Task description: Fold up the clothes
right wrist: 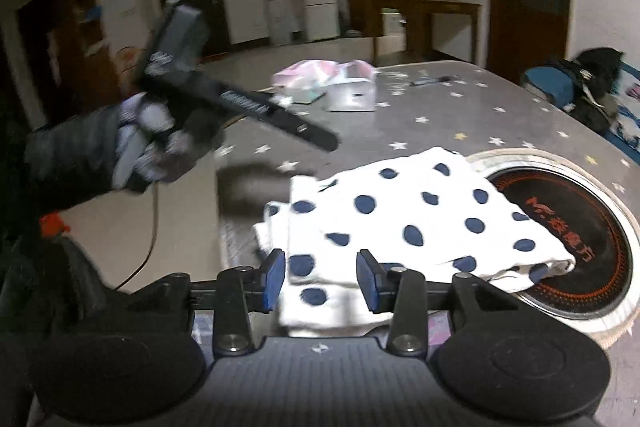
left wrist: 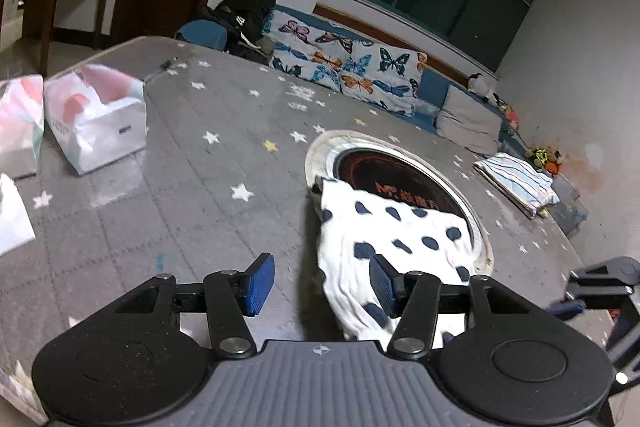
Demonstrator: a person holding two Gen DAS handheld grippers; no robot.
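A white garment with dark blue dots (left wrist: 384, 239) lies folded on the grey star-patterned table (left wrist: 192, 163), partly over a round black cooktop (left wrist: 400, 179). My left gripper (left wrist: 322, 285) is open and empty above the table, its right pad over the garment's near edge. In the right wrist view the same garment (right wrist: 404, 211) lies just ahead of my right gripper (right wrist: 320, 279), which is open with nothing between its pads. The gloved hand with the left gripper (right wrist: 224, 95) shows blurred at the left of that view.
White bags and a box (left wrist: 92, 115) stand at the table's left. A folded striped cloth (left wrist: 516, 179) lies at the far right. Butterfly cushions (left wrist: 344, 63) and dark bags (left wrist: 240, 23) line the back. The table edge (right wrist: 218, 211) drops at the left.
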